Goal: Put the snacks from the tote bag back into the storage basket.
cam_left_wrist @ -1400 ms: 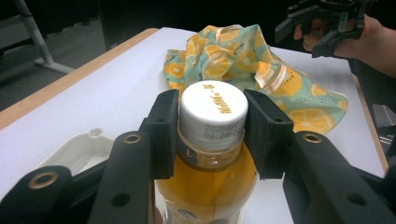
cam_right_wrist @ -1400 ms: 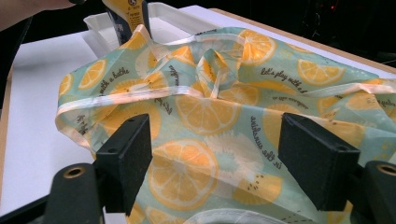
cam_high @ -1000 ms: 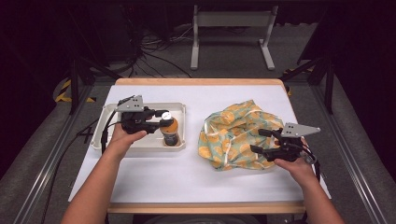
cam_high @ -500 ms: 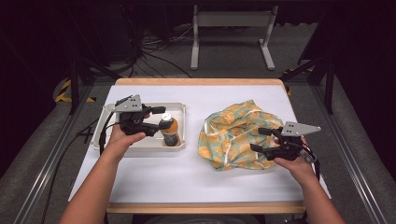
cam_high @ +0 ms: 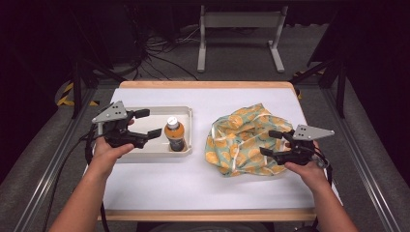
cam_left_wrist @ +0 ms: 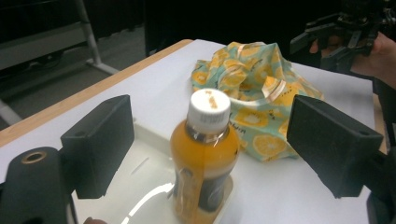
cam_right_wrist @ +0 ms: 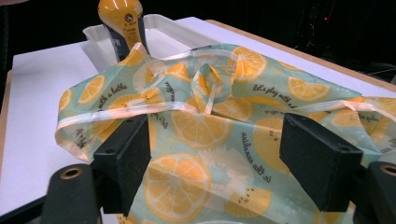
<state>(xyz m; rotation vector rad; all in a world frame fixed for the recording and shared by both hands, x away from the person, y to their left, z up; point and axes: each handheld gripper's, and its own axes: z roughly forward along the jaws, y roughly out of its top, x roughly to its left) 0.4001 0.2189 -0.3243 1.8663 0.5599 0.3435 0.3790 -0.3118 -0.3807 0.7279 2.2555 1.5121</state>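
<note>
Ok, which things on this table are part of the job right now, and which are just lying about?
In the job:
- juice bottle, standing in the white tray
- orange-print bag
- left tool, jaws just opened, apart from the bottle
- right tool, open at the bag

Lying about:
- cables on the floor
- metal stand

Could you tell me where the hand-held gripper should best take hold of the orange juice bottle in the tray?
Probably the bottle around its body, just under the white cap. It stands upright at the tray's right end, so the left hand-held gripper can come in level from the tray's left, its open jaws either side.
</note>
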